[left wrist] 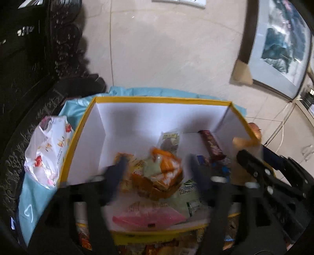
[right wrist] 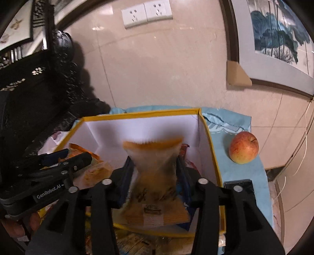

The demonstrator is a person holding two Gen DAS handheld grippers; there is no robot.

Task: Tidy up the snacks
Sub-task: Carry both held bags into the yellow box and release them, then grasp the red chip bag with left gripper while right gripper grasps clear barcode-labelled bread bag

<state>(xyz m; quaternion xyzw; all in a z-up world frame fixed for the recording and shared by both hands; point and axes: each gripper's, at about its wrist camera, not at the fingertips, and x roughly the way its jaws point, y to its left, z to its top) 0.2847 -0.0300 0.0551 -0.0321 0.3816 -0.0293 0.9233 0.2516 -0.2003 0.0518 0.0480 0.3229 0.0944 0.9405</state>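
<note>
A home interior: tiled wall with sockets [right wrist: 146, 13], framed lotus painting [right wrist: 278, 37] (ink-wash style), carved dark furniture [left wrist: 35, 64].

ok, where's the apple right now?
In the right wrist view the apple sits on the blue cloth, outside the yellow-rimmed box, just past its right wall.

Motion blurs the orange packet [right wrist: 155, 155]; its printed text stays unreadable.

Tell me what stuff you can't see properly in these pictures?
- Orange snack packet in the right gripper, right wrist view: blurred, its print unreadable.
- Snacks under the yellow box, left wrist view: hidden by the left gripper.
- Apple, left wrist view: mostly hidden behind the box wall.
</note>
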